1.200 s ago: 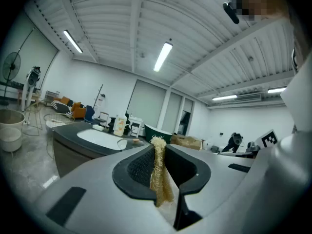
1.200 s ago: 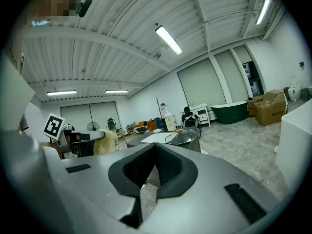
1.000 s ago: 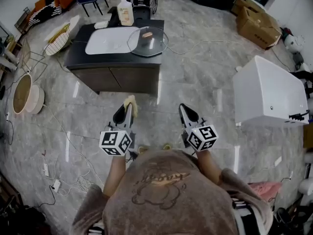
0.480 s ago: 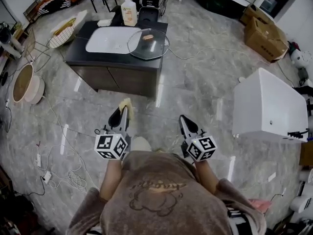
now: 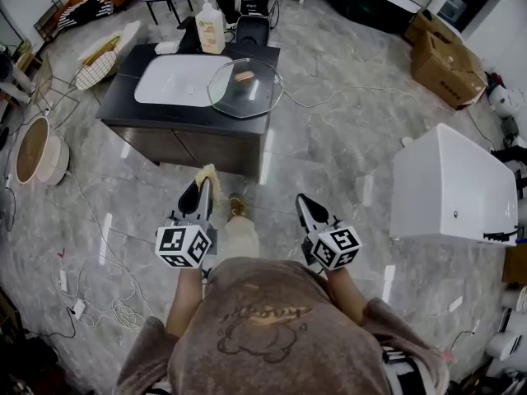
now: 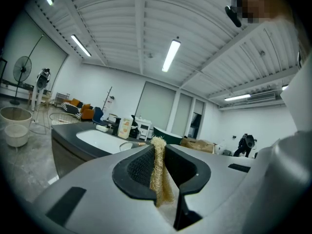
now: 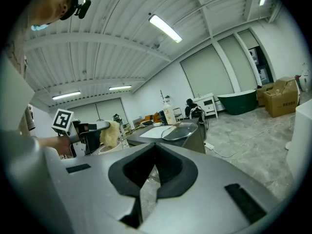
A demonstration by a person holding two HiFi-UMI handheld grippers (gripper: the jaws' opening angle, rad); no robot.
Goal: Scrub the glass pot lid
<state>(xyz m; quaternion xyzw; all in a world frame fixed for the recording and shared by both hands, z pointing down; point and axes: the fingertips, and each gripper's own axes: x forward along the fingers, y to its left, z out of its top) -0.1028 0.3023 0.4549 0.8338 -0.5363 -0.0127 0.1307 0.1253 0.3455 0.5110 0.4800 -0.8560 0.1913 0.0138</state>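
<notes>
The round glass pot lid (image 5: 244, 87) with a brown knob lies on the right end of a dark cabinet (image 5: 189, 122), partly over its edge. It also shows far off as the lid (image 6: 127, 145) and the lid (image 7: 180, 130). My left gripper (image 5: 203, 189) is shut on a yellowish loofah scrubber (image 5: 207, 174), held at waist height well short of the cabinet. In the left gripper view the loofah (image 6: 158, 172) stands squeezed between the jaws. My right gripper (image 5: 303, 204) is level with it, shut and empty; the right gripper (image 7: 155, 152) has its jaws meeting.
A white basin (image 5: 175, 81) sits left of the lid, with a soap bottle (image 5: 211, 12) behind it. A white box-shaped unit (image 5: 453, 183) stands at right and cardboard boxes (image 5: 449, 52) beyond. A round basket (image 5: 37, 151) and cables (image 5: 82, 303) lie at left.
The person has stepped toward the cabinet, which now sits nearer and lower in the head view. Both grippers keep their pose and grip.
</notes>
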